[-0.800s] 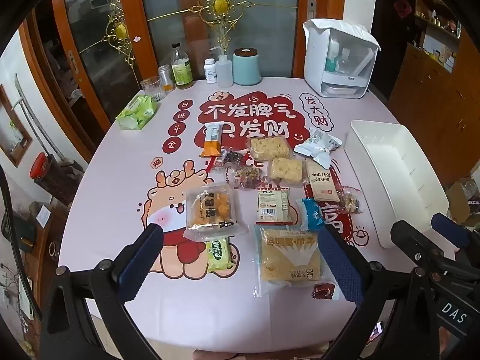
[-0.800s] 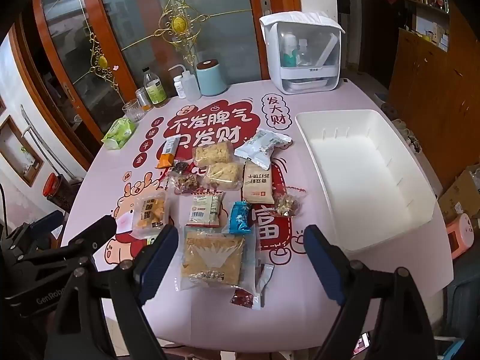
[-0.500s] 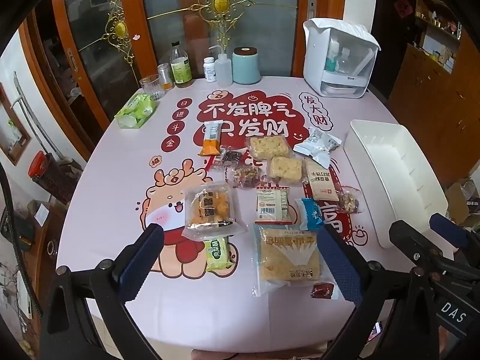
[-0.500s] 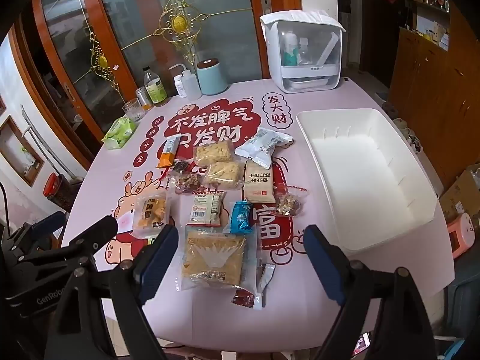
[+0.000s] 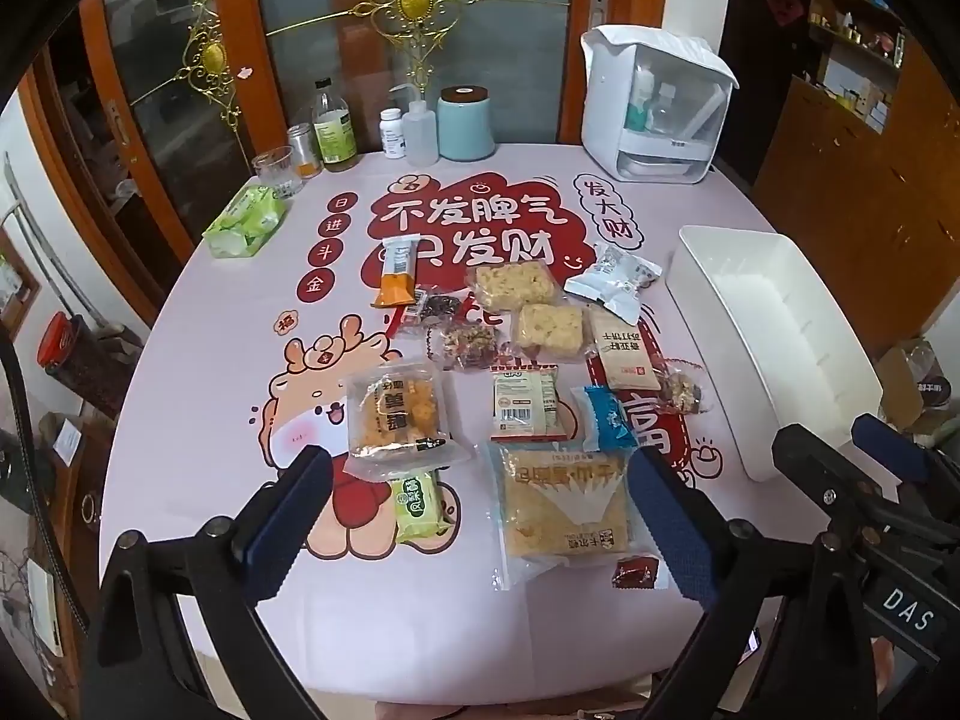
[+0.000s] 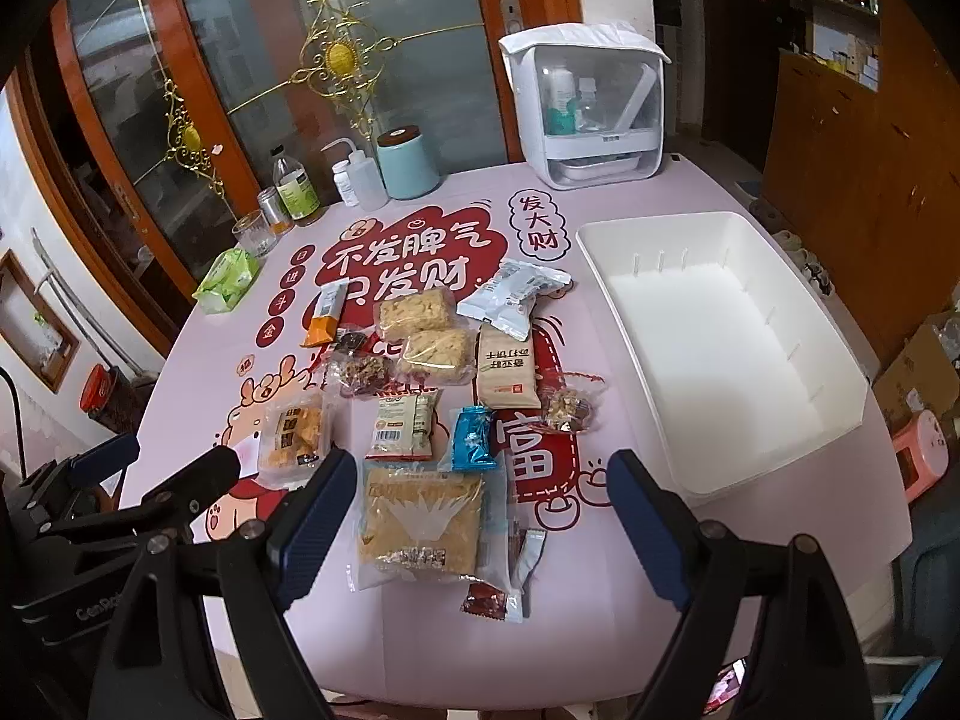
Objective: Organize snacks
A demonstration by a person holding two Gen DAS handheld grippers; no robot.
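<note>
Nothing is sorted yet: the white bin [image 6: 804, 360] stands empty, and every snack, including the big cracker pack [image 6: 423, 525], lies left of it on the desk [image 6: 420, 630]. Left claw [image 5: 477, 531] and right claw [image 6: 480, 531] hover spread, holding nothing.

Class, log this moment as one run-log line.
stage: before first pick | left gripper: open, holding nothing | right gripper: open, holding nothing | white rectangular plastic bin: empty | wrapped snack packets: on table

Place: a home dining room
Evidence: printed tablecloth [image 5: 228, 372], ornate glazed wooden doors [image 5: 414, 30] at top, wooden cabinets [image 6: 870, 138] at right
</note>
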